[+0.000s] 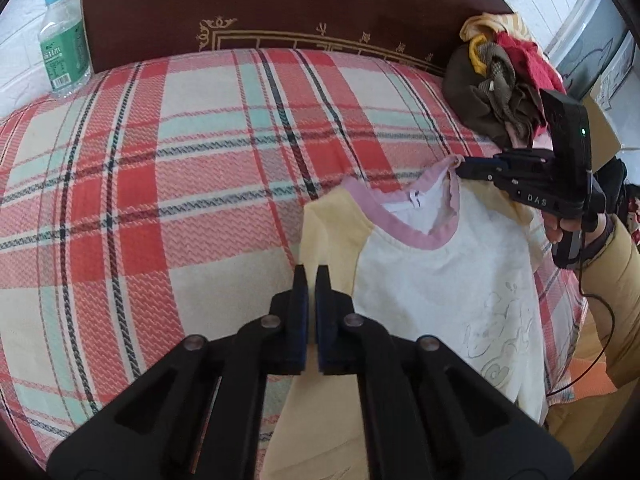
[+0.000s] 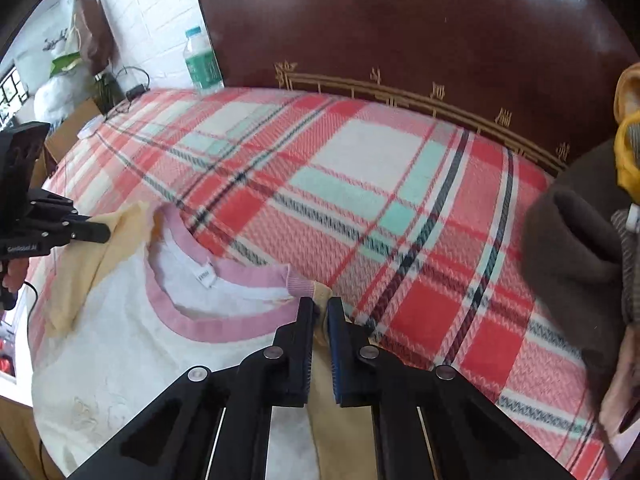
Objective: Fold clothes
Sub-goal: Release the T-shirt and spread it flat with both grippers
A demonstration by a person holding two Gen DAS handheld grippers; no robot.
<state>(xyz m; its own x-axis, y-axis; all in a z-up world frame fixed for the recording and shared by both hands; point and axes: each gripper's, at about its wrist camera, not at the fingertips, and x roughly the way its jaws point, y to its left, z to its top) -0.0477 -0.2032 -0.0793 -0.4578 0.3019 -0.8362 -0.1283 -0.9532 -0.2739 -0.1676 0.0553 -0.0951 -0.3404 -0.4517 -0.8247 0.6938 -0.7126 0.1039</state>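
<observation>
1. Bottle point(image 1: 64, 46) of water stands at the upper left of my left wrist view, beside the dark wooden headboard point(image 1: 280, 0).
2. Plaid blanket point(image 1: 140, 180) in red, cream and mint fills the left and middle of that view.
3. My left tongs point(image 1: 311, 276) sit at lower centre, their fingers nearly shut over the yellow sleeve edge of the shirt point(image 1: 432, 272); whether they pinch cloth, I cannot tell.
4. That white shirt with its pink collar lies flat on the blanket at centre right.
5. My right tongs point(image 1: 460, 168) reach in from the right, clamped on the shirt's shoulder beside the collar.
6. Clothes pile point(image 1: 504, 80) sits at the upper right, near the headboard.
</observation>
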